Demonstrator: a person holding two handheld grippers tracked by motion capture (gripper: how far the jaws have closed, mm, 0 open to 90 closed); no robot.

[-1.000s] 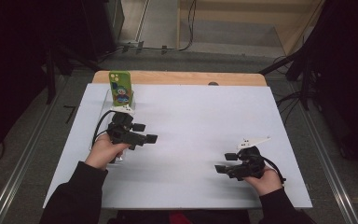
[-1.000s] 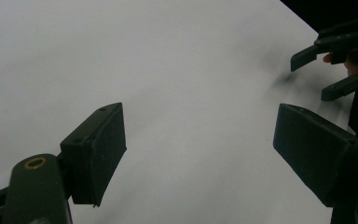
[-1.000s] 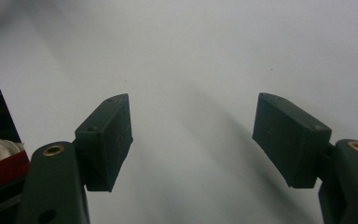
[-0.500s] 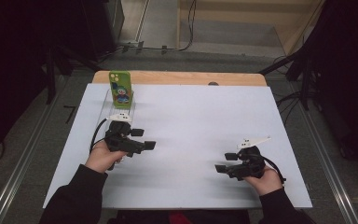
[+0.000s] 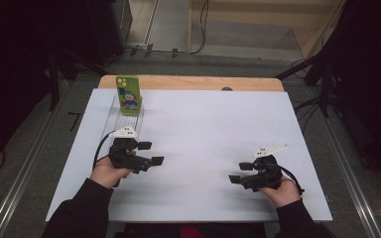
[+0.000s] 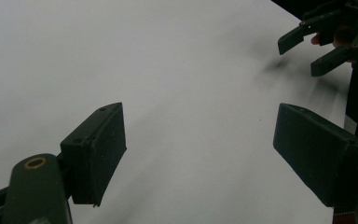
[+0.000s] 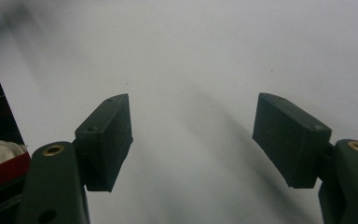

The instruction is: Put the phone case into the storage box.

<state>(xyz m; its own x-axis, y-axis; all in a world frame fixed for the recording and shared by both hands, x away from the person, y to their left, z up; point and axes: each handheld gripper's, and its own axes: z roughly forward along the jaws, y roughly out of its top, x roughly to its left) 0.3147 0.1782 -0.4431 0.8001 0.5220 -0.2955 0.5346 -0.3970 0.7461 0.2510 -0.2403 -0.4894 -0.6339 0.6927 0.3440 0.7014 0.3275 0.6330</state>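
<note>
The phone [image 5: 128, 94] stands upright in its clear stand [image 5: 119, 115], well ahead of my left gripper [image 5: 151, 153] and a touch to its outer side, near the far left edge of the table [image 5: 218, 124]. It looks already seated, so I judge this the parked moment: either the placing is done or the pickup has not begun. Neither hand is on it.

My left gripper is released, jaws wide apart with nothing between them; in the left gripper view its pads [image 6: 98, 149] frame bare white surface, with my right gripper [image 6: 319, 44] across the way, pointing back at it. My right gripper [image 5: 240, 173] is likewise slack and empty, low over the sheet, well apart from the phone.

If I go for the phone next, my left hand must swing its jaws forward toward the stand, since they point sideways now, and square up to the narrow edges.

The phone's case is glossy green plastic, a slim rounded slab with a cartoon figure on the back. The stand is thin, see-through and hard to read. The table top is matt white and flat, with a bare wood strip [image 5: 193, 82] at the far edge. My jaws carry blocky black pads, faintly scuffed.
</note>
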